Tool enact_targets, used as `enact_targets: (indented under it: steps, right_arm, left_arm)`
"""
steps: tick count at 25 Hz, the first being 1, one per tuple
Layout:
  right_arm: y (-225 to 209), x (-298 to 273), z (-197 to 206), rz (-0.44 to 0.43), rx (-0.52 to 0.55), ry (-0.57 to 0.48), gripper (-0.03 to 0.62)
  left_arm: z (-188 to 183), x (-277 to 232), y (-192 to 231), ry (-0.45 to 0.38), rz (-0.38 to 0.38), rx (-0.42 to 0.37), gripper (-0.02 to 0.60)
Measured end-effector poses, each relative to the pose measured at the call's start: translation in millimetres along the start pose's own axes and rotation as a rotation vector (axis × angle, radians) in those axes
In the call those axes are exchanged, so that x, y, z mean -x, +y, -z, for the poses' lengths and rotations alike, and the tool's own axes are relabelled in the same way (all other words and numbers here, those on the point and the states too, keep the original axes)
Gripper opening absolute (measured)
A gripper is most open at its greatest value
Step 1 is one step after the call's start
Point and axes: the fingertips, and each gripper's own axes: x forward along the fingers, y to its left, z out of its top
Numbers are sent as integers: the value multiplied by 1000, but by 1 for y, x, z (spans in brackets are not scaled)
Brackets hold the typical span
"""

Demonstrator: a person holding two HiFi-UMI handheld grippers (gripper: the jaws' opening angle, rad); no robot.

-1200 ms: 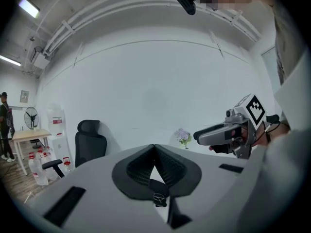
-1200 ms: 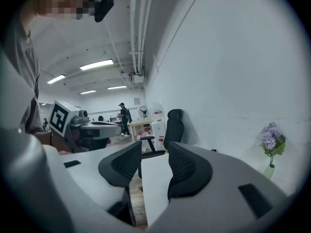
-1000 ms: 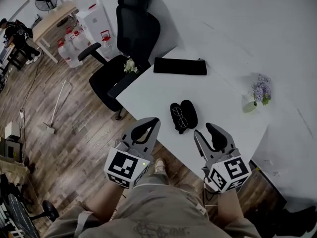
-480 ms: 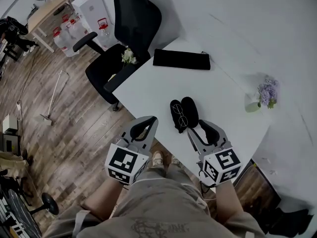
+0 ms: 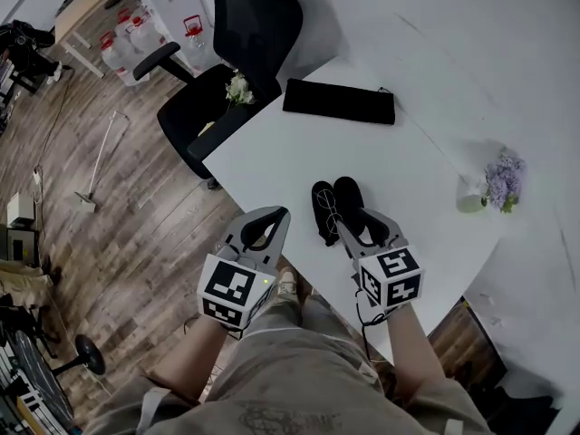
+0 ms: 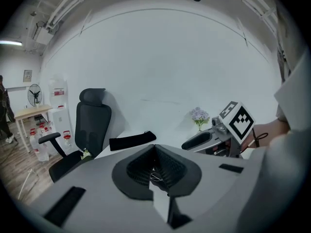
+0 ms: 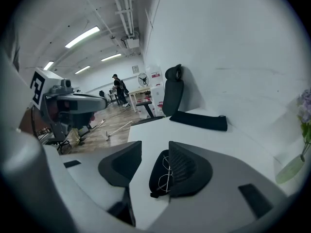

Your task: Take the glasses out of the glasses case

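The black glasses case (image 5: 347, 198) lies open on the white table (image 5: 272, 166) near its front edge. Thin-rimmed glasses (image 5: 328, 212) rest in the case's left half. My right gripper (image 5: 365, 227) is open and sits low over the case's right half. In the right gripper view the glasses (image 7: 166, 172) and case (image 7: 156, 179) lie between the spread jaws of that gripper (image 7: 154, 147), partly hidden by the right jaw. My left gripper (image 5: 281, 216) hangs at the table's front edge, left of the case. In the left gripper view that gripper (image 6: 154, 147) is shut on nothing.
A long black pouch (image 5: 339, 103) lies at the table's far side. A small vase of purple flowers (image 5: 497, 184) stands at the right. A black office chair (image 5: 245, 25) with a small white posy (image 5: 238, 89) stands behind the table's left corner. Wooden floor lies to the left.
My right gripper has moved forward and left, from short of the table's edge to over the open case. The left gripper has hardly moved.
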Motion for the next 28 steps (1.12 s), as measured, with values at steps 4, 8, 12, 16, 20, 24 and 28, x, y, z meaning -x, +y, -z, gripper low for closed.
enact_targets:
  steps: [4,8,12,16,20,24,28]
  right_arm:
    - [-12,-35,23,-12,-31,62,189]
    - [-16,-65,44,-31,-71,104,189]
    - [-24,-93,73,-14,-48,192,190]
    - [-31,-112,97,-2,-37,262,190]
    - [-35,-125,115,16,-38,313,192]
    - [-36,-130,122,22,18,350,195]
    - [-32,-134,123,33,44,377,176]
  left_arm:
    - [16,-17,6,38,-3,11,15]
    - [42,-35,19,74,-28,24,15]
    - [72,-49,28,141,-34,57,15]
    - [90,-57,36,181,-42,74,15]
    - [105,-57,45,208,-67,126,16]
    - [116,-60,43,243,-59,119,16]
    - [122,-64,38,257,-48,131,15]
